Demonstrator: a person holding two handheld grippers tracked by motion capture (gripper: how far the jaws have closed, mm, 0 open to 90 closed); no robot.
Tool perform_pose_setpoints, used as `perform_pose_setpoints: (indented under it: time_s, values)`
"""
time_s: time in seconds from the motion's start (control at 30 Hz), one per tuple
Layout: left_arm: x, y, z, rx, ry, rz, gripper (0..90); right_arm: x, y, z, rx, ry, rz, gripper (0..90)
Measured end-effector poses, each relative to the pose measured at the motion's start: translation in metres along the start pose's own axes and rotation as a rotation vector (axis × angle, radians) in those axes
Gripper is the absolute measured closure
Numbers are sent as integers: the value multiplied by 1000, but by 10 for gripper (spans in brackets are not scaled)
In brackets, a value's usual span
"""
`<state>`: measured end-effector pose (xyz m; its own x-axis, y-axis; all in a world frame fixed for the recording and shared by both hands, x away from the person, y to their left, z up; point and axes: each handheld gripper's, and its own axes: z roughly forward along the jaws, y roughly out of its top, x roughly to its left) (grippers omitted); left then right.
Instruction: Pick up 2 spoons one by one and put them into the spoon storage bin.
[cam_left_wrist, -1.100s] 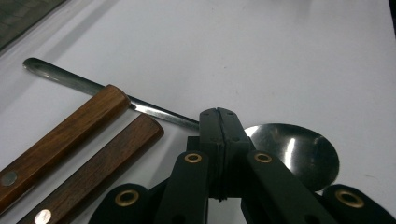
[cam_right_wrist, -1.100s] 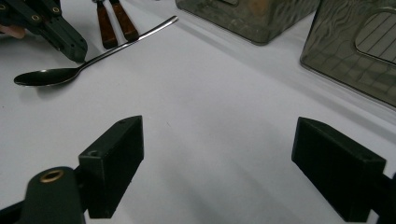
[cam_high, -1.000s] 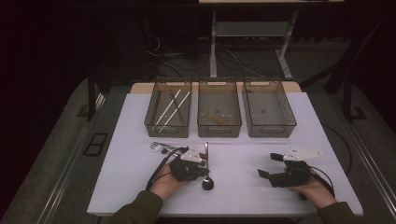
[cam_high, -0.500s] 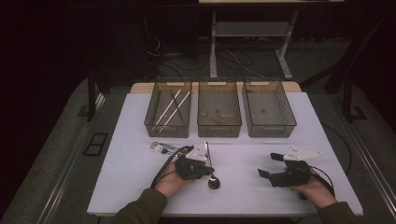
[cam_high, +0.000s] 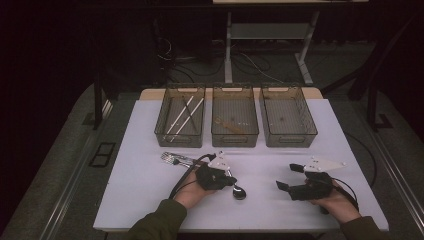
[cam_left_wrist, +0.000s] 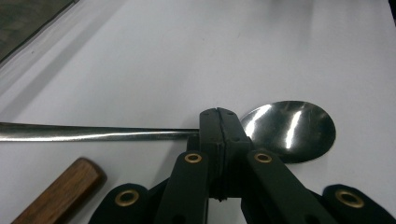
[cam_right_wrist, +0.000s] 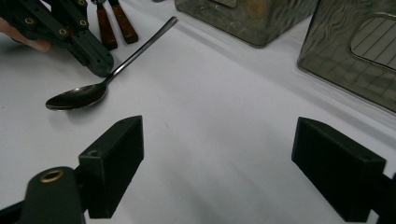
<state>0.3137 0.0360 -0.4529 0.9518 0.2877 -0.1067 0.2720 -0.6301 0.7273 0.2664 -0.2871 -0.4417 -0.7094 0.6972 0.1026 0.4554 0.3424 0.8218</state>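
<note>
In the high view, the left gripper (cam_high: 231, 181) lay low on the white tabletop (cam_high: 140, 190), its fingers pinched on the neck of a shiny long-handled metal spoon (cam_high: 239, 191) whose bowl rested on the tabletop just right of the hand. A small cluster of cutlery (cam_high: 176, 159) lay just beyond it, toward the three clear mesh-bottomed bins (cam_high: 235, 116) set in a row at the far edge. The right gripper (cam_high: 290, 177) rested well apart to the right, its fingers spread with nothing between them.

In the left gripper view, the two black fingers (cam_left_wrist: 209, 128) were pressed together on the spoon (cam_left_wrist: 292, 128) where the thin handle met the bowl; the handle ran off to the left, the bowl lay to the right on the tabletop (cam_left_wrist: 187, 56). A brown wooden handle (cam_left_wrist: 60, 191) lay beside the fingers at lower left.

In the right gripper view, its own fingers (cam_right_wrist: 116, 154) stood wide apart over bare tabletop (cam_right_wrist: 219, 154). Farther off, the left gripper (cam_right_wrist: 100, 65) pinched the spoon (cam_right_wrist: 77, 98), near two wooden handles (cam_right_wrist: 114, 23) and the bins (cam_right_wrist: 355, 46).
</note>
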Motion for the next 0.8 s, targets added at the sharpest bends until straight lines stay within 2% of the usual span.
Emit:
perform_pose_setpoints:
  time_s: [0.27,0.67,0.8]
  values:
    - [-2,12,13,3,-3,9,891,0,0,0,0,0,-1,165]
    - [-16,18,20,21,-42,28,891,0,0,-1,-1,-4,-7,165]
    - [-20,21,25,13,-46,37,891,0,0,-1,1,-5,-7,165]
